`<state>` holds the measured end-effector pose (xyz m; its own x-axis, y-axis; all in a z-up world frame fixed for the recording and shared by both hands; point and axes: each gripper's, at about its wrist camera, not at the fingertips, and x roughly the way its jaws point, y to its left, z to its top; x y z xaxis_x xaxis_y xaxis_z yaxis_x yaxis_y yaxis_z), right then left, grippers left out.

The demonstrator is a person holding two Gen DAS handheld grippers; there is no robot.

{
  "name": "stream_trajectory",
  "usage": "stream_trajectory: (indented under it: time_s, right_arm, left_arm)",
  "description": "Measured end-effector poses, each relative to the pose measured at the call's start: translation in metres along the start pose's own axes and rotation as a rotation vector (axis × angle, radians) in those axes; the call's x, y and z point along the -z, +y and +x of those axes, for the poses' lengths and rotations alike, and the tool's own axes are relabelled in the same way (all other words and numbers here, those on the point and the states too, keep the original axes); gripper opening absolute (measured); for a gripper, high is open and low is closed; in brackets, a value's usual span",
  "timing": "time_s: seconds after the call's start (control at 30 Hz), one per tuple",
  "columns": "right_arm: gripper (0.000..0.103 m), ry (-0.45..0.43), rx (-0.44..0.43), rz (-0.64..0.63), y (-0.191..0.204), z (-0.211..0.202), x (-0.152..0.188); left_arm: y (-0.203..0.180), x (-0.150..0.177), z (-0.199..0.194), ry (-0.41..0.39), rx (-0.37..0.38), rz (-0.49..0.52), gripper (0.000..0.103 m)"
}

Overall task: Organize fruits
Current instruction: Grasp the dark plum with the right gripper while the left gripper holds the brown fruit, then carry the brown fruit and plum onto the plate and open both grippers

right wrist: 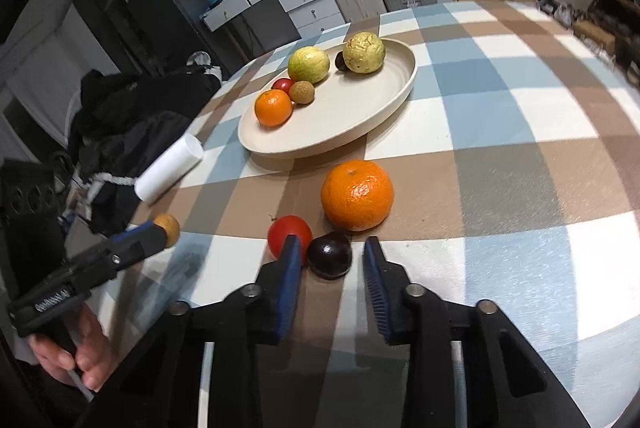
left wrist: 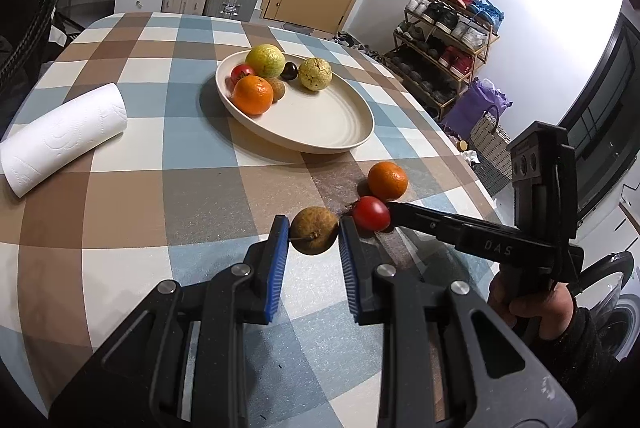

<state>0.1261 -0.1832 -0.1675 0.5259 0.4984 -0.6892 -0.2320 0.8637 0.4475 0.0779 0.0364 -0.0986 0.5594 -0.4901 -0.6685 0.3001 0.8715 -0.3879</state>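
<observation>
Left gripper [left wrist: 314, 230] pinches the brown longan [left wrist: 314, 230] just above the table [left wrist: 132, 212], right gripper [right wrist: 331, 254] jaws straddle the dark plum [right wrist: 330, 255], unpinched; next: grip, carry both to the plate [left wrist: 320, 124].

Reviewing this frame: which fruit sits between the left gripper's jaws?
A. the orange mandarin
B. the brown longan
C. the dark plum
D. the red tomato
B: in the left wrist view, the left gripper has its blue pads pressed on both sides of the brown longan.
</observation>
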Motion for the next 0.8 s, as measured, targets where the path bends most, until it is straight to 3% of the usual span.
stream_trajectory:
  time_s: [0.43,0.8]
  right_arm:
    - [0.024,-0.003,-0.085,0.090,-0.012,-0.002,0.004]
    - [0.024,-0.077,-0.135,0.113,-0.021,-0.024,0.005]
  left_arm:
    - [-0.010,-0.003,0.001,0.000,-0.021,0.022,0.023]
    - [-0.022,-0.012,0.009,0.002,-0.035,0.046,0.023]
